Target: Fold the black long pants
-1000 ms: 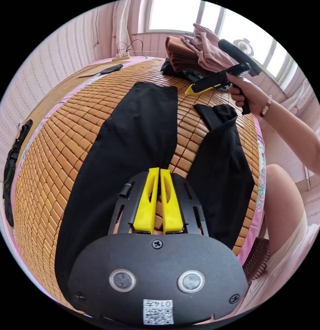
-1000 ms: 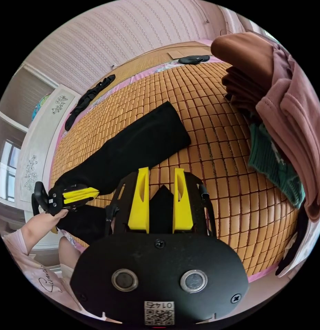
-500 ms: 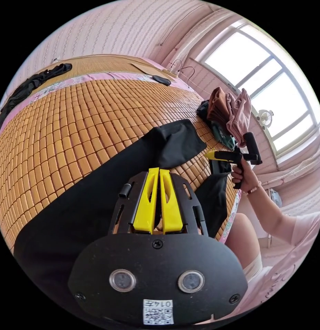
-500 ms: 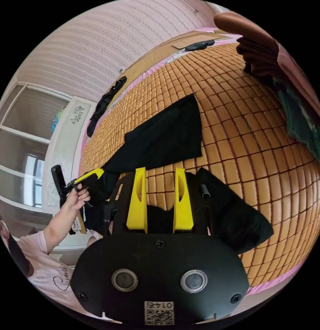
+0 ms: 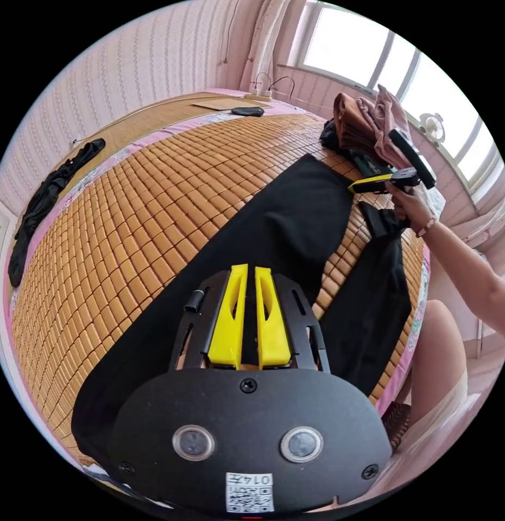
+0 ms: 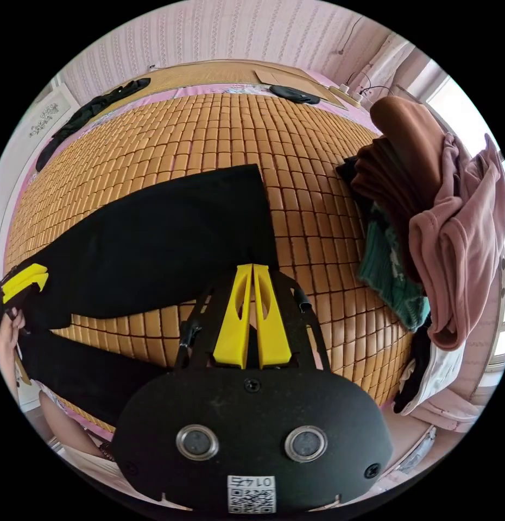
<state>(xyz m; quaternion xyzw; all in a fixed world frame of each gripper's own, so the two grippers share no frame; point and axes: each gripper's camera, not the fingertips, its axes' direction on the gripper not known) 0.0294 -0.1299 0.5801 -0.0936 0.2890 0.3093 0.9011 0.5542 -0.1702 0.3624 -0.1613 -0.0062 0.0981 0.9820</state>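
The pants [image 5: 274, 228] are laid out flat on the mat [image 5: 127, 217], with the two legs splayed apart in a V that runs from the lower left of the left gripper view up toward the upper right. Pretty clearly a pre-fold setup, since one leg probably gets laid over the other first.

The left gripper [image 5: 247, 271] is seen at the bottom middle of its own view, jaws nearly together with black cloth in the thin gap, so the crotch area looks pinched there, likely to anchor the spot where the legs meet. Whether both jaws truly press on the cloth can't be told for sure.

The right gripper [image 6: 252, 268] is closed too, at lower centre of the right gripper view, with a dark strip between the jaws right at the hem of the near leg. It's also seen at the upper right of the left gripper view, held in a hand [image 5: 407, 203] over that hem. A grip on the hem makes sense for carrying that leg across.

A clothes pile [image 6: 426, 233] is parked at the right of the right gripper view, off the pants, so the folding area is kept free.
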